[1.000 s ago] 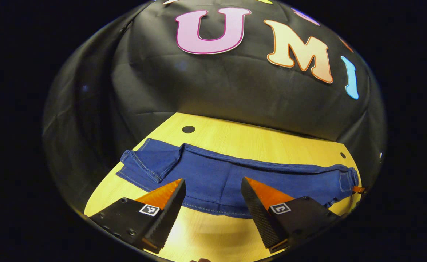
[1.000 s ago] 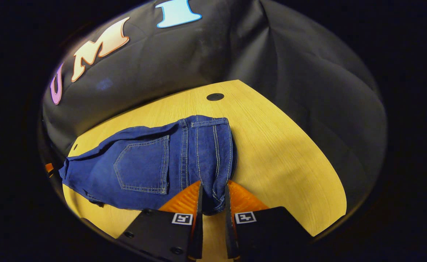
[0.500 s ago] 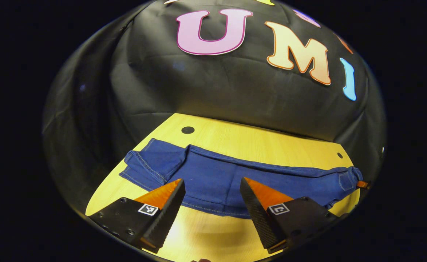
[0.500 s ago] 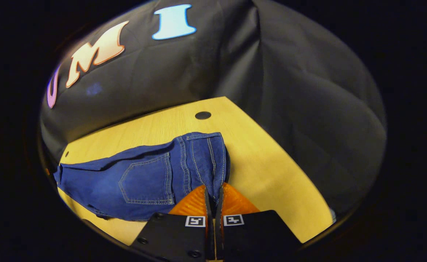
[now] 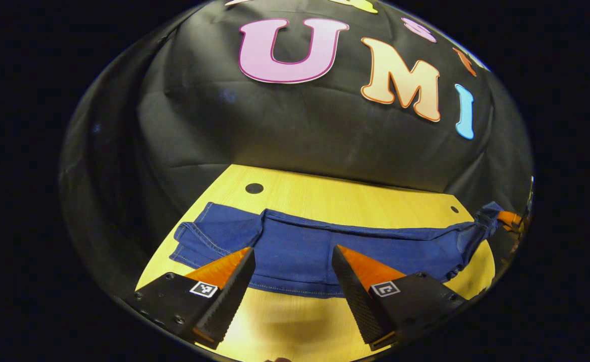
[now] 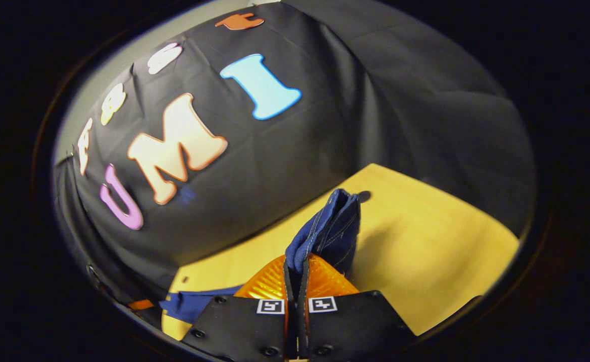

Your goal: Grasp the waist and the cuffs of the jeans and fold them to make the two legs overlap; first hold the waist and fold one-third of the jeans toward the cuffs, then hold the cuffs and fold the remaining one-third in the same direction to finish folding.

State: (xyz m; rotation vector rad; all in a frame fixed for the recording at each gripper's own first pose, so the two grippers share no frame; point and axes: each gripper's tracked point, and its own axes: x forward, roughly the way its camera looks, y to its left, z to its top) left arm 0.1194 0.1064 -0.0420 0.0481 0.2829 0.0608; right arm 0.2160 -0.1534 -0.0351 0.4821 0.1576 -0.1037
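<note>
The right tongs [image 6: 296, 266] are clamped tight on the waist [image 6: 332, 229] of the jeans [image 5: 325, 246], which stands up from the fingers toward 12 o'clock, lifted off the worktop [image 6: 425, 261]. The left tongs [image 5: 292, 261] gape wide and hold nothing, poised above the near edge of the legs. The jeans stretch across the worktop from 9 to 3 o'clock, their 3 o'clock end raised.

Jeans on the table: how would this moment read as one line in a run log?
right gripper: shut on jeans waist, lifted off table | left gripper: open, over legs | cuffs: flat on table
</note>
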